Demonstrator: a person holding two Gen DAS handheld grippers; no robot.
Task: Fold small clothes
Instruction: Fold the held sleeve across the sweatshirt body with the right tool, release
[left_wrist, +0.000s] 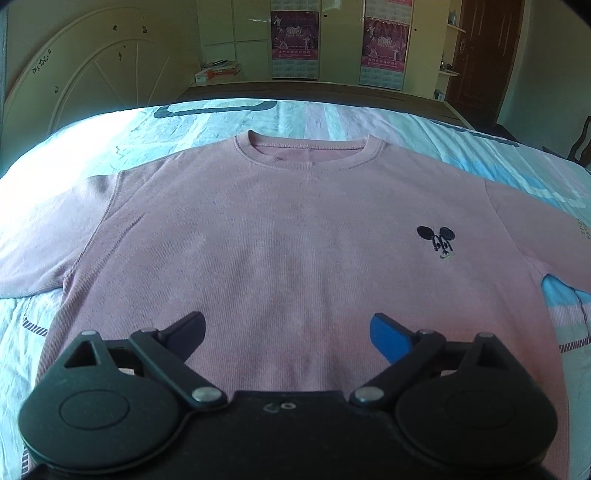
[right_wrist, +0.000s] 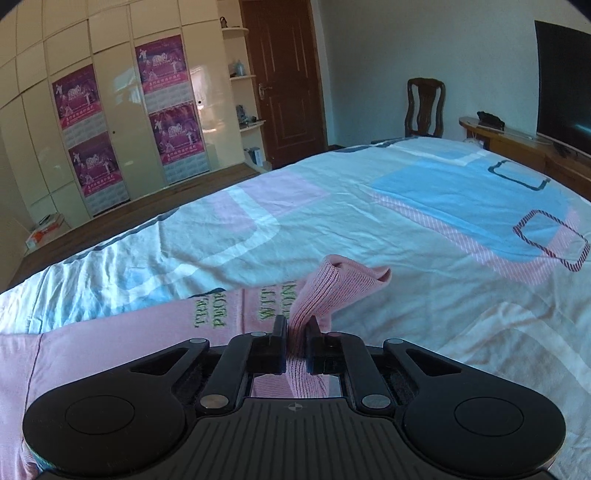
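Note:
A pink sweatshirt (left_wrist: 280, 229) lies flat, front up, on the bed, neckline away from me, with a small black mouse logo (left_wrist: 436, 240) on its chest. My left gripper (left_wrist: 288, 332) is open and empty, hovering over the lower body of the sweatshirt. In the right wrist view, my right gripper (right_wrist: 295, 328) is shut on the ribbed cuff (right_wrist: 332, 291) of the sweatshirt's sleeve (right_wrist: 147, 332). The cuff stands up between the fingers and the sleeve with green lettering trails to the left.
The bed sheet (right_wrist: 406, 206) has blue, pink and white blocks. A headboard (left_wrist: 92, 74) stands at far left. Wardrobes with posters (right_wrist: 85, 129), a door (right_wrist: 284, 74), a chair (right_wrist: 424, 107) and a TV (right_wrist: 561, 85) lie beyond the bed.

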